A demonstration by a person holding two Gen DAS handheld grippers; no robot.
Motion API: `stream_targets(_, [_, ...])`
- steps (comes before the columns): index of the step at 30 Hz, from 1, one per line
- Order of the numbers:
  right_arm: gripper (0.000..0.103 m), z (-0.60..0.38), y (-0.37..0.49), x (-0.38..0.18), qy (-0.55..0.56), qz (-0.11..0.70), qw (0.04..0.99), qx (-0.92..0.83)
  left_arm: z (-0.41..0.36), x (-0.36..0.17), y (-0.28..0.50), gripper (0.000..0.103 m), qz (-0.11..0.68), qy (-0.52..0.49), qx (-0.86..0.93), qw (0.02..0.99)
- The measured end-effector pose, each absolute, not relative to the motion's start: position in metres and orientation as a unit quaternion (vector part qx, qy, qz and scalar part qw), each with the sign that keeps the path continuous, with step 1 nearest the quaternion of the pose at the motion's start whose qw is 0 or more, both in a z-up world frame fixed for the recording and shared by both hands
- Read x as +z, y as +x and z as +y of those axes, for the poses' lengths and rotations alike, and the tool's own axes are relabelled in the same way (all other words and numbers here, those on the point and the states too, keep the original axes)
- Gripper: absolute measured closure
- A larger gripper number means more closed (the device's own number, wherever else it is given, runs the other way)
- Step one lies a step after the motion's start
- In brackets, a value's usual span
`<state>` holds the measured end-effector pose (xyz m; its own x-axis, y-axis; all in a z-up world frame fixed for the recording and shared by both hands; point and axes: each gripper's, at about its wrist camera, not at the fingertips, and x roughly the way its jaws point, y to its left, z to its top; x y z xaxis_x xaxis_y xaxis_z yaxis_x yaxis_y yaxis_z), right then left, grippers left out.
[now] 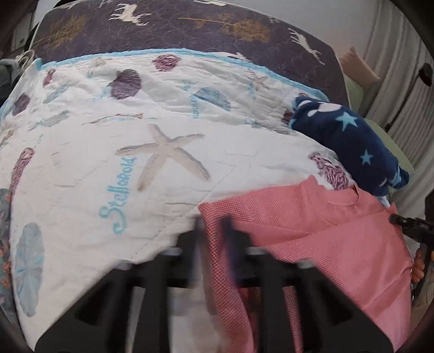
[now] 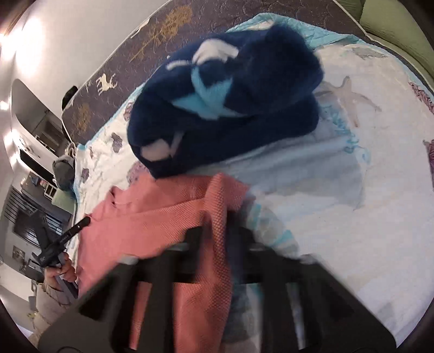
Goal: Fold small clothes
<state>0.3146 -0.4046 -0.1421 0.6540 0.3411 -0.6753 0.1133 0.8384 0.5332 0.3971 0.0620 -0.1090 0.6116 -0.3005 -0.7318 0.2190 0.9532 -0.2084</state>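
Observation:
A small pink knit garment is held between both grippers over the white sea-life quilt. My left gripper is shut on one edge of it, with cloth pinched between the blurred fingers. My right gripper is shut on the other edge of the pink garment. The right gripper also shows at the right edge of the left wrist view. The left gripper shows in the right wrist view, at the left.
A folded navy fleece piece with stars lies on the quilt beyond the pink garment; it also shows in the right wrist view. A dark deer-print mattress lies under the quilt. A green cushion is at the far right.

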Motion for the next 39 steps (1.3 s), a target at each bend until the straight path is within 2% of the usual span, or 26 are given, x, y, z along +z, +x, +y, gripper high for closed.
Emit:
stream_targets(1, [0.013,-0.408,0.313,-0.138,0.279,0.405,0.868,0.067,0.064,-0.106,0.398,0.038,0.414,-0.047,-0.135,0.899])
stream_targets(5, [0.015,-0.418,0.325,-0.134,0.298,0.402,0.862,0.076,0.061,-0.104,0.419,0.037,0.426,-0.037,-0.141,0.893])
stream_targets(6, [0.019,-0.419,0.332,-0.136,0.304,0.410,0.856,0.088,0.058,-0.107,0.423,0.037,0.438,-0.036,-0.147,0.886])
stream_targets(8, [0.041,-0.413,0.346,-0.145,0.308,0.429,0.842,0.112,0.048,-0.117,0.431,0.038,0.458,-0.028,-0.166,0.873])
stream_targets(9, [0.069,-0.408,0.350,-0.148,0.307,0.436,0.837,0.121,0.039,-0.119,0.430,0.051,0.450,-0.008,-0.166,0.877])
stream_targets(10, [0.096,-0.401,0.355,-0.151,0.301,0.443,0.835,0.126,0.031,-0.119,0.428,0.092,0.441,0.006,-0.182,0.878])
stream_targets(11, [0.096,-0.395,0.356,-0.151,0.285,0.450,0.838,0.121,0.025,-0.116,0.426,0.097,0.439,0.003,-0.200,0.876])
stream_targets(16, [0.097,-0.404,0.330,-0.128,0.298,0.368,0.873,0.114,0.045,-0.096,0.409,0.098,0.368,-0.016,-0.179,0.912])
stream_targets(17, [0.096,-0.406,0.331,-0.134,0.292,0.380,0.871,0.105,0.048,-0.104,0.412,0.098,0.380,-0.023,-0.179,0.907])
stream_targets(18, [0.090,-0.404,0.338,-0.146,0.284,0.406,0.864,0.089,0.047,-0.110,0.413,0.097,0.390,-0.018,-0.172,0.904])
stream_targets(20, [0.090,-0.401,0.343,-0.159,0.283,0.422,0.858,0.068,0.042,-0.119,0.417,0.092,0.412,-0.007,-0.161,0.897])
stream_targets(21, [0.074,-0.403,0.339,-0.154,0.296,0.412,0.859,0.068,0.044,-0.113,0.414,0.082,0.406,-0.009,-0.155,0.901])
stream_targets(22, [0.040,-0.406,0.332,-0.146,0.306,0.403,0.861,0.055,0.051,-0.104,0.408,0.067,0.393,-0.015,-0.137,0.909])
stream_targets(23, [0.028,-0.410,0.323,-0.138,0.310,0.389,0.867,0.040,0.058,-0.094,0.400,0.059,0.376,-0.014,-0.116,0.919])
stream_targets(24, [0.025,-0.416,0.304,-0.125,0.312,0.362,0.878,0.031,0.066,-0.086,0.393,0.047,0.363,-0.011,-0.102,0.926])
stream_targets(26, [0.025,-0.419,0.270,-0.111,0.301,0.355,0.884,0.045,0.082,-0.071,0.372,0.046,0.351,-0.004,-0.094,0.932])
stream_targets(29, [0.027,-0.412,0.215,-0.108,0.269,0.377,0.885,0.051,0.115,-0.066,0.317,0.044,0.373,-0.033,-0.147,0.916])
stream_targets(33, [0.043,-0.400,0.134,-0.122,0.258,0.411,0.871,0.074,0.136,-0.084,0.239,0.044,0.412,-0.062,-0.198,0.887])
stream_targets(39, [0.044,-0.339,0.042,-0.139,0.224,0.437,0.865,0.103,0.135,-0.114,0.127,0.044,0.443,-0.068,-0.234,0.863])
